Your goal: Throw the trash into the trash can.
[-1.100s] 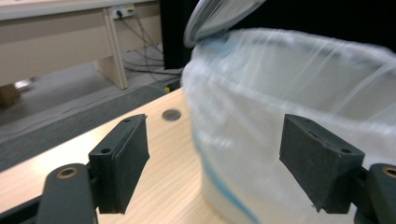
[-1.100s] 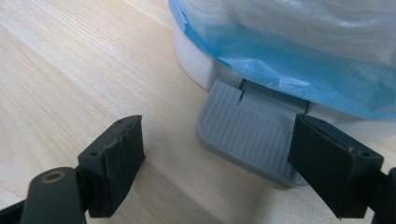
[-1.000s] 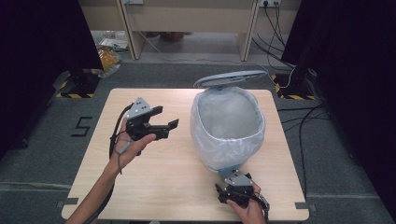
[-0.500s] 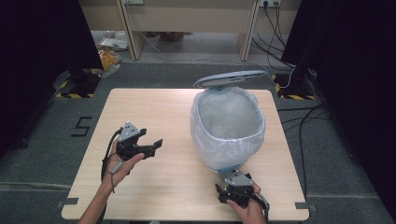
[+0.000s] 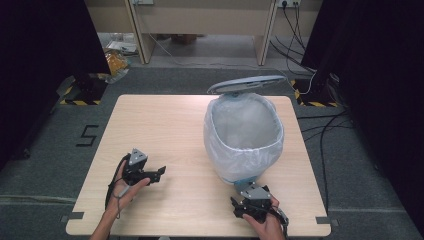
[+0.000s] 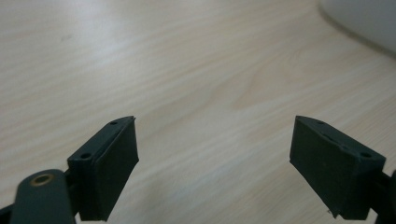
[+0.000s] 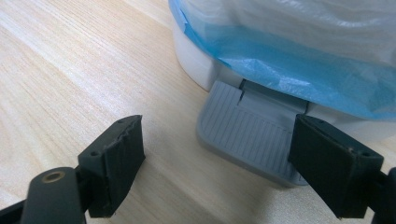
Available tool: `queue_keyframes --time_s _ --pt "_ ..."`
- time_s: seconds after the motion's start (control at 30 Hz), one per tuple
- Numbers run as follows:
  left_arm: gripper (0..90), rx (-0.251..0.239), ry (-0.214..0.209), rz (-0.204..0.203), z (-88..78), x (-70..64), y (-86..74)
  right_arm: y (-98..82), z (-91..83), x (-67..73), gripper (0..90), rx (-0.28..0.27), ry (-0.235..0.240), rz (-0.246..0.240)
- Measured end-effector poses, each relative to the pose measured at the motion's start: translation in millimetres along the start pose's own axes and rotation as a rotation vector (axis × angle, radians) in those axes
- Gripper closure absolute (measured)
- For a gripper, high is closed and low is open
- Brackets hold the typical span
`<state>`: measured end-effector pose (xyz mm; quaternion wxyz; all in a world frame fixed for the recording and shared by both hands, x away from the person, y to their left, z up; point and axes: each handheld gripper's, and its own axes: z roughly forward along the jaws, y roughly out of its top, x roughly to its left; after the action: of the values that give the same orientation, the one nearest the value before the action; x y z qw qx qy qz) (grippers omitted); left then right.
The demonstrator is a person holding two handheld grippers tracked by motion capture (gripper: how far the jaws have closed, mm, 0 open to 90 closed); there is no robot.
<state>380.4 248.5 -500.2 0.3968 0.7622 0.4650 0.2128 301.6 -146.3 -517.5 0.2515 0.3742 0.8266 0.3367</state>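
Note:
A white pedal bin [image 5: 243, 135] lined with a pale bag stands on the right half of the wooden table [image 5: 165, 120], its grey lid [image 5: 247, 84] raised. My left gripper [image 5: 160, 172] is low over the near left of the table and points right toward the bin. Its jaws have just been opening and now stand wide, with only bare wood between them in the left gripper view [image 6: 215, 135]. My right gripper [image 5: 248, 196] rests at the near right, open, facing the bin's grey ribbed pedal [image 7: 252, 135]. Blue bag plastic [image 7: 299, 70] hangs just above the pedal.
The table's near edge [image 5: 200, 234] runs just behind both hands. Black curtains close off both sides. Cables [image 5: 320, 125] lie on the floor to the right, and a desk [image 5: 200, 20] stands beyond the table.
The left hand has come down and toward the near left of the table, and its jaws have spread wider. The right gripper and the bin have stayed put.

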Motion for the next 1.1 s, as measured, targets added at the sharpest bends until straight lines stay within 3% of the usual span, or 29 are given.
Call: queue_keyframes --time_s 0.07,0.13,0.23,1.1 --pt "14.9 0.037 0.026 0.003 3.3 1.8 -11.8 0.0 0.0 0.0 18.4 0.0 0.0 0.0" --pt "14.9 0.065 0.02 0.0 4.2 4.2 -20.7 0.0 0.0 0.0 18.4 0.0 0.0 0.0" --pt "14.8 0.098 0.03 0.005 4.3 6.4 -24.0 0.0 0.0 -0.1 18.4 0.0 0.001 0.0" --pt "12.5 0.088 0.015 0.017 4.0 6.0 -27.2 -0.4 -0.1 -0.6 18.4 -0.002 0.003 -0.005"
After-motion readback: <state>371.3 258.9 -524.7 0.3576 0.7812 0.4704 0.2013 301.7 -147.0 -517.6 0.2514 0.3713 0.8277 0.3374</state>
